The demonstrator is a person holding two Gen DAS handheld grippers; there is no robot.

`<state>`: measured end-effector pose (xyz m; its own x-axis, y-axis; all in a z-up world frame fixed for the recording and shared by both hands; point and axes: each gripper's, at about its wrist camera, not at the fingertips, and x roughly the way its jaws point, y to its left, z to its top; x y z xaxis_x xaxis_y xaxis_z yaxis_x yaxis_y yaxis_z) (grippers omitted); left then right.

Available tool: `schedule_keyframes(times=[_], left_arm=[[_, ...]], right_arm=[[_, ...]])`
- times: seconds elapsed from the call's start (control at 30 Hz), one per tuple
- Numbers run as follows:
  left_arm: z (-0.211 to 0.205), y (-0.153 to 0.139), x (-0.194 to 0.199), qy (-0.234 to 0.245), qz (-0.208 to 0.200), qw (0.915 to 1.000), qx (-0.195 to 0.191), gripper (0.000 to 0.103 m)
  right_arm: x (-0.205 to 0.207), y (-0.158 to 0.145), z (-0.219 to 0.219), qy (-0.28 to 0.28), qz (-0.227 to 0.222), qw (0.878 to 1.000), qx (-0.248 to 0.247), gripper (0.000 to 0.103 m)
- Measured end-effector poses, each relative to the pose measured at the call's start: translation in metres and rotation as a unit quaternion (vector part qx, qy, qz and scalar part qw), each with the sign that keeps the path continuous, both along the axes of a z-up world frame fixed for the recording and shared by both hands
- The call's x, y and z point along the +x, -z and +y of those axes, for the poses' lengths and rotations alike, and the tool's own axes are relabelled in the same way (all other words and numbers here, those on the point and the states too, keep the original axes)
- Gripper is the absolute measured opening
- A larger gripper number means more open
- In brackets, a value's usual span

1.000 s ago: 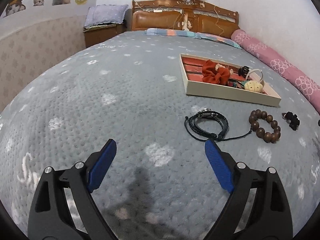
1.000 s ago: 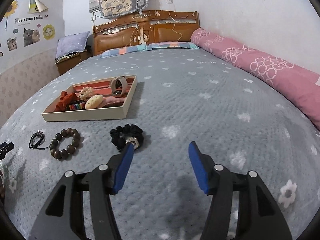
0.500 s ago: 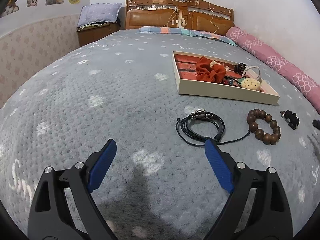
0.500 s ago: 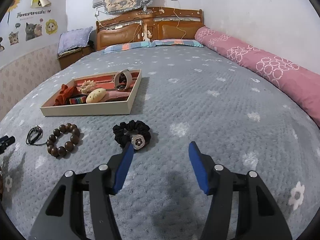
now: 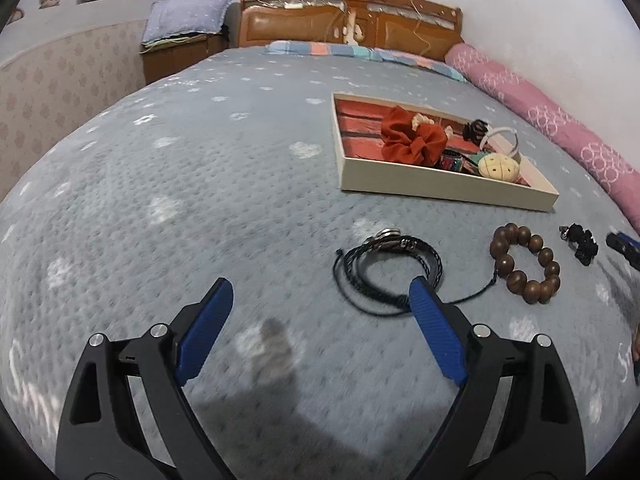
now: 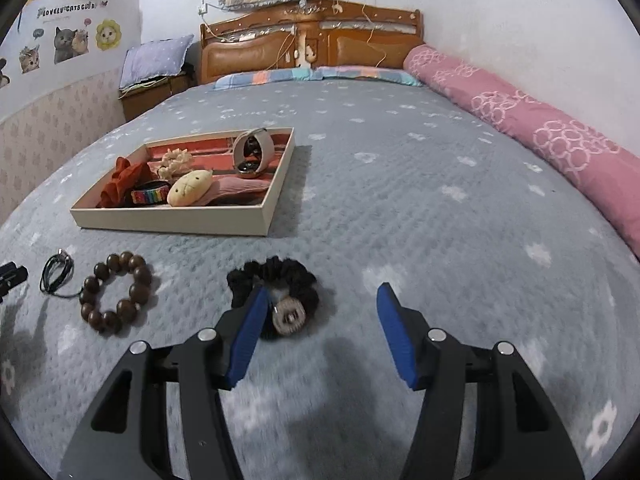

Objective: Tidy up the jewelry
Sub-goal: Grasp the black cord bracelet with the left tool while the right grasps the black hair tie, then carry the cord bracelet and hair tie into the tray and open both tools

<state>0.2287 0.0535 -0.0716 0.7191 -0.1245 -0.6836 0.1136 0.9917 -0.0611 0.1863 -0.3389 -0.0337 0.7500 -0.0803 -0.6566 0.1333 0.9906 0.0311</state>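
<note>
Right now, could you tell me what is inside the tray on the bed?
The tray holds a red scrunchie, rainbow band, cream plush, white watch and beige scrunchie. Anything beneath them is covered.

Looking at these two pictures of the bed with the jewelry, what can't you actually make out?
- Black scrunchie, right wrist view: near-left part hidden behind a gripper finger.
- Black cord bracelet, left wrist view: near loop covered by a finger.
- Tray contents: front wall and orange scrunchie hide some.
- Bedspread near the fingers: blurred.
</note>
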Motion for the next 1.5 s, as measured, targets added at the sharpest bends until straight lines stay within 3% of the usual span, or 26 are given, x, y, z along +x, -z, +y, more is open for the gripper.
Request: schedule_keyframes(times=[0.1,0.17,0.23,0.3,0.33,0.37,0.43,0.47,0.5,0.57,0.63,0.93,1.1,1.2,1.5], left_arm=[[-0.01,0.007,0.014,0.01,0.022,0.9997,0.009,0.085],[-0.015,0.01,0.023,0.015,0.038,0.9991,0.01,0.082],[-0.02,0.015,0.032,0.023,0.054,0.9982,0.011,0.082],[-0.025,0.024,0.042,0.024,0.076,0.9967,0.015,0.08],[-0.026,0.027,0.045,0.025,0.082,0.9962,0.019,0.079],[-0.026,0.027,0.045,0.022,0.078,0.9966,0.017,0.073],[-0.026,0.027,0.046,0.022,0.075,0.9968,0.013,0.062],[-0.023,0.026,0.045,0.018,0.071,0.9973,0.006,0.049],[-0.021,0.025,0.044,0.016,0.069,0.9975,0.002,0.043],[-0.018,0.024,0.043,0.016,0.065,0.9977,-0.012,0.016],[-0.016,0.023,0.041,0.017,0.061,0.9978,-0.019,0.007],[-0.01,0.004,0.025,0.015,0.01,0.9992,-0.035,0.005],[-0.005,-0.023,0.014,0.011,-0.018,0.9985,-0.051,0.005],[-0.011,-0.043,0.004,0.014,-0.036,0.9986,-0.035,0.005],[-0.018,-0.086,-0.027,0.02,-0.07,0.9967,-0.035,0.005]], right_arm=[[0.018,0.011,0.0,0.003,0.025,1.0,0.008,0.054],[0.025,0.018,0.0,-0.001,0.043,0.999,0.01,0.045],[0.029,0.024,0.003,-0.003,0.056,0.998,0.006,0.042],[0.031,0.027,0.003,-0.011,0.064,0.998,0.011,0.033],[0.03,0.027,0.004,-0.013,0.061,0.998,0.01,0.022],[0.028,0.026,0.005,-0.012,0.056,0.998,0.006,0.013],[0.023,0.022,0.005,-0.008,0.041,0.999,0.002,0.011],[0.02,0.019,0.005,-0.006,0.031,0.999,0.003,0.01],[0.018,0.016,0.003,-0.003,0.024,1.0,0.005,0.01],[0.016,0.015,0.001,-0.001,0.018,1.0,0.01,0.009],[0.013,0.012,-0.002,0.003,0.011,1.0,0.016,0.009],[0.0,-0.006,-0.004,0.002,-0.029,0.999,0.029,0.008],[-0.014,-0.037,-0.004,-0.005,-0.065,0.998,0.028,0.008],[-0.026,-0.059,-0.006,-0.005,-0.085,0.996,0.02,0.008],[-0.061,-0.103,-0.013,-0.005,-0.122,0.992,0.032,0.009]])
